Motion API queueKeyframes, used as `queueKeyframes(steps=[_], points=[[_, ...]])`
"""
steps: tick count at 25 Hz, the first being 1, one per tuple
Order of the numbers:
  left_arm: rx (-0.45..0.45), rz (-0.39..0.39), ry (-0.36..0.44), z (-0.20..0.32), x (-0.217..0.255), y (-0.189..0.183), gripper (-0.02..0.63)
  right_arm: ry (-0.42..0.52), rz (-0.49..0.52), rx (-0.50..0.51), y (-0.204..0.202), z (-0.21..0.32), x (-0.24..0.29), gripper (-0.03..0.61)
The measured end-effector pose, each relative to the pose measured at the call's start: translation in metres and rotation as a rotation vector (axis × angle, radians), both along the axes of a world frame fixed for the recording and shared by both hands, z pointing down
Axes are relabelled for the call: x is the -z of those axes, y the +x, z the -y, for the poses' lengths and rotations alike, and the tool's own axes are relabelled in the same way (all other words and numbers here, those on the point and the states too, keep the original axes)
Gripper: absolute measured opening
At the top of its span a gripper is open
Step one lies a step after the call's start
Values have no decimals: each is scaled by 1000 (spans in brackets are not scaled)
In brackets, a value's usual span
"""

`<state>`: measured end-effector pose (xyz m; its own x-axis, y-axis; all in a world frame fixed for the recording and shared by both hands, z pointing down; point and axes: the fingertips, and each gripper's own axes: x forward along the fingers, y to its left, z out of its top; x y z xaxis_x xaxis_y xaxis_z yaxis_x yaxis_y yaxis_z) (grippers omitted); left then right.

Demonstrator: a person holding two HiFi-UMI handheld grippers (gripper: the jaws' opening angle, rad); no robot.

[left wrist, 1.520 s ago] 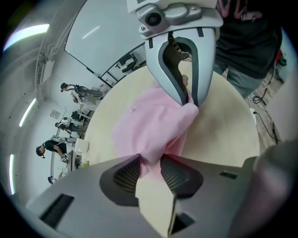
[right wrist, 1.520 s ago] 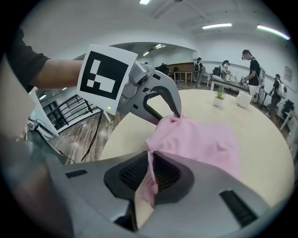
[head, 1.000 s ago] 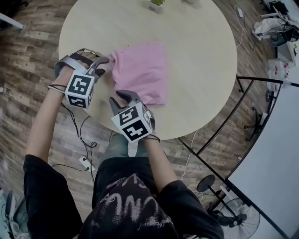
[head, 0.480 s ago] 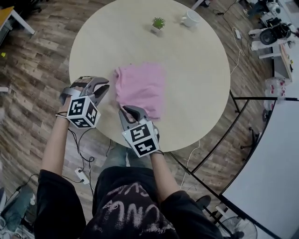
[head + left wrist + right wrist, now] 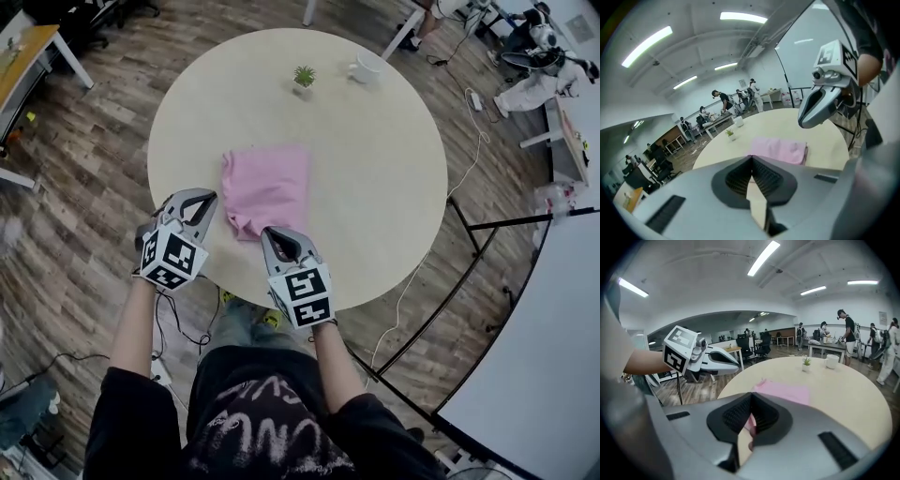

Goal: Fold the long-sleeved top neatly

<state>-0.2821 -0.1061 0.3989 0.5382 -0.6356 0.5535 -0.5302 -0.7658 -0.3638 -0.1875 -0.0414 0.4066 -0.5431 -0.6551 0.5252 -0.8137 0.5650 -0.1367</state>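
The pink long-sleeved top (image 5: 265, 187) lies folded into a flat rectangle on the round beige table (image 5: 394, 187), left of the middle. My left gripper (image 5: 197, 197) hovers over the table's near-left edge, just left of the top and clear of it. Over the top's near edge hangs my right gripper (image 5: 279, 236), not touching it. Both pairs of jaws have just been closing and now stand shut, with nothing between them. The left gripper view shows the top (image 5: 780, 150) beyond its closed tips (image 5: 752, 158). In the right gripper view the top (image 5: 785, 392) also lies past the tips (image 5: 751, 397).
A small potted plant (image 5: 303, 77) and a white mug (image 5: 366, 67) stand at the table's far side. Cables run over the wooden floor (image 5: 75, 187). A black-framed white panel (image 5: 534, 319) stands at the right. People and desks fill the room behind.
Both grippers have drawn back from the top towards the person and risen. Their jaws have gone from open to shut. The left gripper has rolled.
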Motion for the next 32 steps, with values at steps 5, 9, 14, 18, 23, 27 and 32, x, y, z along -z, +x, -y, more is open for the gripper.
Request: queueKeyframes(steps=[5,9,14,18,23,27,32], points=[[120,-110,8,-27,28,11,11,59,31,-34,37,-18,22,5],[189,-182,40,-44,52,15,11,104,45,-72,64,-29,38,5],[211,-251,70,-68,80,26,11,148,91,-138,94,-37,62,5],[238,-291,105,-80,103,26,11,205,91,-170,109,-40,82,5],[271,-324,133,-95,123,21,11,265,79,-193,123,-48,102,5],[321,-370,138,-101,129,8,11,308,62,-205,131,-51,116,5],[361,-400,175,-110,142,-7,11,365,51,-215,139,-55,133,5]])
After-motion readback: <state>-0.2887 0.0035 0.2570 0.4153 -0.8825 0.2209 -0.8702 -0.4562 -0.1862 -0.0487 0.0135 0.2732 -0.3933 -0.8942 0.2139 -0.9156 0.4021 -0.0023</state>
